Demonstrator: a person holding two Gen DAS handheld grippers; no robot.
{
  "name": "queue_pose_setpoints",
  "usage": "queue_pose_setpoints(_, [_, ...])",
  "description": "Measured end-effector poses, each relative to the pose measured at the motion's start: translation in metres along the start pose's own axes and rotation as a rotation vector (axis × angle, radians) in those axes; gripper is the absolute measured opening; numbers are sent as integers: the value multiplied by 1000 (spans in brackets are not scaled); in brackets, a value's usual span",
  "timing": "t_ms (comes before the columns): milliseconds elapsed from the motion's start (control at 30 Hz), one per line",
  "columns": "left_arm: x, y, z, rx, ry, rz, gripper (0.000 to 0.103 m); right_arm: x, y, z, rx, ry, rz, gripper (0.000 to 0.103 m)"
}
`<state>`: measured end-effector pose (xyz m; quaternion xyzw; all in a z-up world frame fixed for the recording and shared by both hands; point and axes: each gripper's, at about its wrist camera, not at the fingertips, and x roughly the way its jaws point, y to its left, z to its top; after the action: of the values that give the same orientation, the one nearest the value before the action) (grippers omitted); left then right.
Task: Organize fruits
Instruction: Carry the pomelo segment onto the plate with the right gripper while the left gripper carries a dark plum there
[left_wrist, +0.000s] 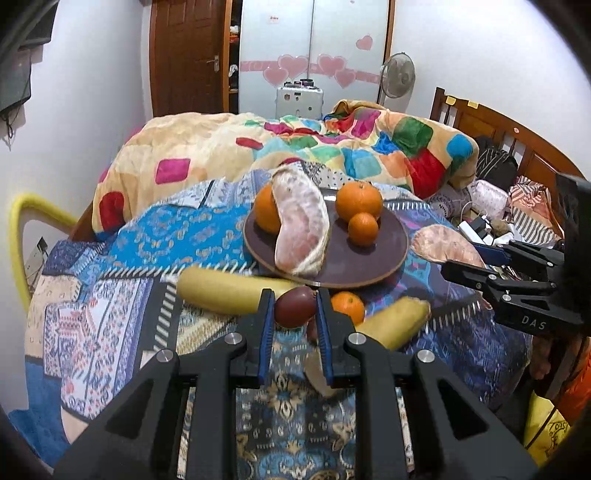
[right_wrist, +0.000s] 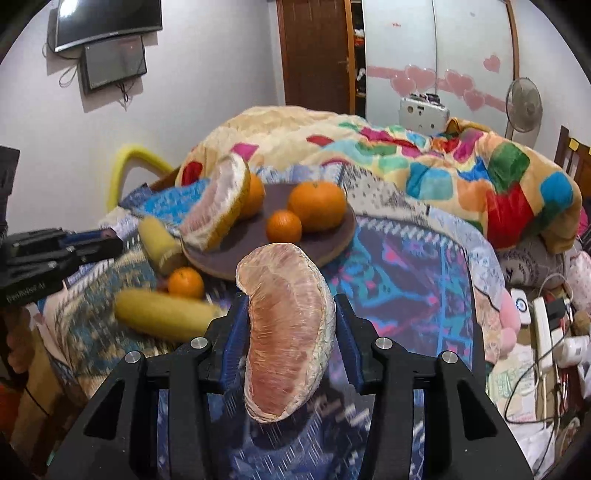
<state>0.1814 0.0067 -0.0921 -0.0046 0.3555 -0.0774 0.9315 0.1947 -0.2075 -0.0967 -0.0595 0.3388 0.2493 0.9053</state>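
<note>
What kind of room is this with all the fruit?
Most likely a bedroom. There's a bed with a wooden headboard and a colourful patchwork blanket, a wardrobe with pink heart stickers, and a TV on the wall. The fruit plate sits on the bed's patterned cover.

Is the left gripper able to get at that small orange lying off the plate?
Probably yes, after shifting. The small orange lies just right of the left gripper, but a dark purple fruit already sits between its fingers, so that must be released or bypassed first.
</note>
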Motion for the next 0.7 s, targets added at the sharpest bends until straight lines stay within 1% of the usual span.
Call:
queue_pose_setpoints(300, [12, 2, 25, 23, -35, -3, 21, 17, 8, 38, -4, -54, -2, 42])
queue_pose_setpoints(433, [18, 3, 37, 32, -52, -5, 21, 29, 10, 50, 8, -54, 4, 42])
queue_pose_setpoints(567, [26, 6, 46, 35, -60, -10, 21, 43, 12, 62, 8, -54, -15, 42])
queue_pose_setpoints(700, [36, 9, 52, 28, -61, -21, 21, 59, 10, 73, 32, -30, -14, 42])
